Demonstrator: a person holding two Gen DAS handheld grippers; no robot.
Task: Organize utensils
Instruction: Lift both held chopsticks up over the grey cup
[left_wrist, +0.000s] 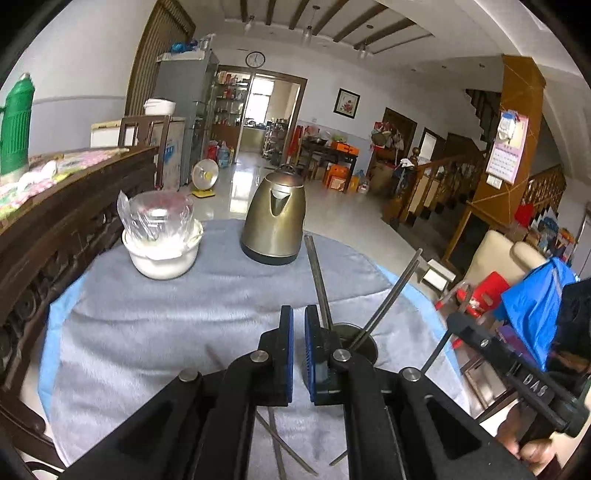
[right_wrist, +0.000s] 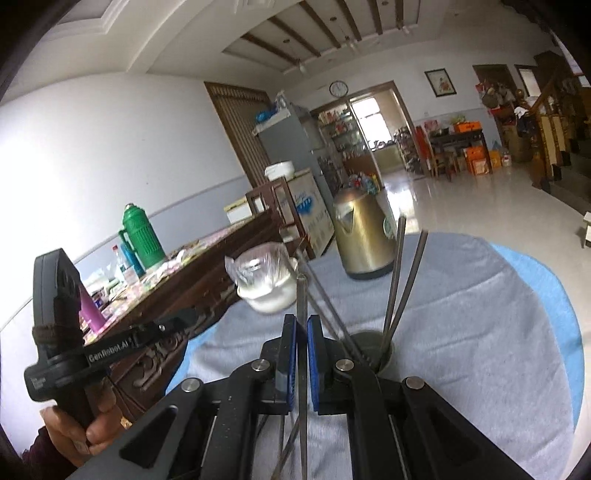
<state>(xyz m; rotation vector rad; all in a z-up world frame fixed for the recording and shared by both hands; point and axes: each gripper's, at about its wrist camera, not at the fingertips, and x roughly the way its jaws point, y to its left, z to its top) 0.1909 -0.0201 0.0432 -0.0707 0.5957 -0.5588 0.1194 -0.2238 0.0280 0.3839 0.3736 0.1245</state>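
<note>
A dark round utensil holder (left_wrist: 356, 341) stands on the grey cloth with several metal chopsticks (left_wrist: 391, 295) leaning out of it; it also shows in the right wrist view (right_wrist: 373, 345). My left gripper (left_wrist: 299, 317) hangs just left of the holder, jaws nearly together with nothing between them. My right gripper (right_wrist: 301, 326) is shut on one metal chopstick (right_wrist: 302, 295), held upright just left of the holder. More loose chopsticks (left_wrist: 280, 439) lie on the cloth under the left gripper.
A bronze kettle (left_wrist: 275, 221) and a white bowl (left_wrist: 162, 254) holding plastic-wrapped cups stand at the far side of the round table (left_wrist: 147, 332). A dark wooden cabinet (left_wrist: 55, 221) runs along the left. A green thermos (right_wrist: 142, 232) stands on it.
</note>
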